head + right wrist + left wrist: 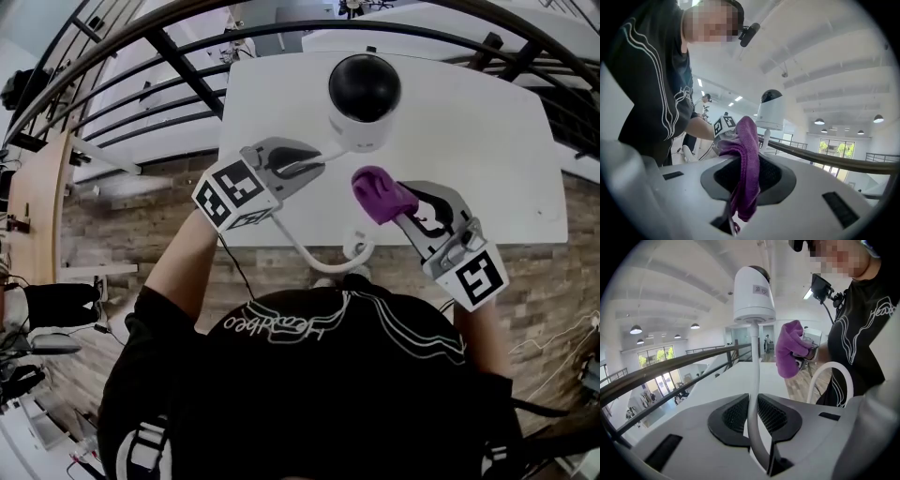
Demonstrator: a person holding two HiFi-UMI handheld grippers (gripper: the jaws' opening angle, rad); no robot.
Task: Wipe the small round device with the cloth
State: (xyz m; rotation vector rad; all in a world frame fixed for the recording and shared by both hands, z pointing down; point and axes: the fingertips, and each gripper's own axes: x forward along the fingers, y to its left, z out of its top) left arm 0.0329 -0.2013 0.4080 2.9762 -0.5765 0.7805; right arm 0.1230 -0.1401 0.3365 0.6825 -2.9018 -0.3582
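Observation:
The small round device (pixel 364 89) is white with a black dome. It stands up on a stiff white cable (pixel 753 380), and my left gripper (pixel 754 414) is shut on that cable just below it. In the head view my left gripper (pixel 314 166) sits left of and below the device, and the cable (pixel 309 253) loops down toward my body. My right gripper (pixel 401 212) is shut on a bunched purple cloth (pixel 380 194), which is close below and right of the device and apart from it. In the right gripper view the cloth (pixel 746 159) hangs between the jaws, with the device (pixel 769 110) beyond.
A white table (pixel 469 141) lies under both grippers, its near edge by my torso. Dark railings (pixel 178 56) curve along the left and far sides. Wood-pattern floor (pixel 141 202) shows to the left. The purple cloth (pixel 790 355) shows right of the device (pixel 753 294) in the left gripper view.

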